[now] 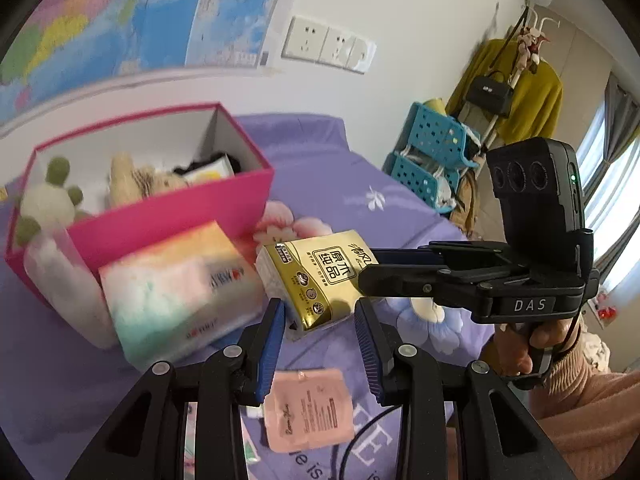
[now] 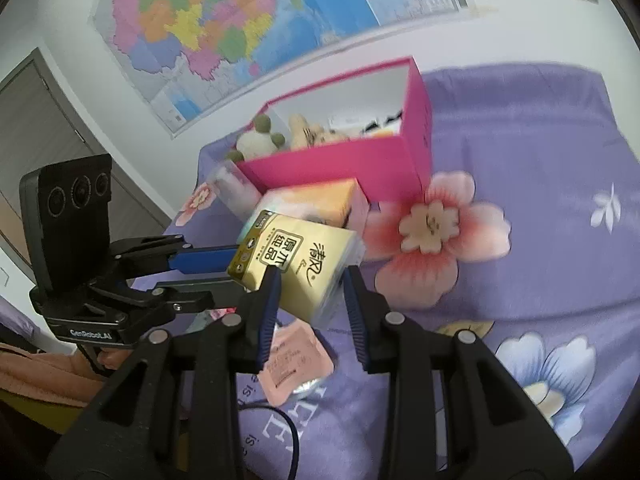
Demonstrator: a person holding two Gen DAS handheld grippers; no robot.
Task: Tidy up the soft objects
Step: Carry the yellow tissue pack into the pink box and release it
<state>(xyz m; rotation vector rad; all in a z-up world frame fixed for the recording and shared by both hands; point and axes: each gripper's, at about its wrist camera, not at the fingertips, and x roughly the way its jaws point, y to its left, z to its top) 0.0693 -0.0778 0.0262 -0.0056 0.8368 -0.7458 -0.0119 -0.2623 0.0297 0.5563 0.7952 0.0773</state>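
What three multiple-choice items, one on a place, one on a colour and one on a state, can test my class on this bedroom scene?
1. Where does the pink sachet lie?
A. inside the box
B. on the purple bedsheet
C. on the blue rack

2. What colour is the outside of the box?
A. bright pink
B. green
C. yellow

3. What state is the box in?
A. shut with a lid
B. tipped upside down
C. open at the top with plush toys inside

Key: 1 B, the pink sachet lies flat on the purple bedsheet. 2 A, the walls of the box are bright pink. 3 C, no lid covers it and the plush toys show over its rim.
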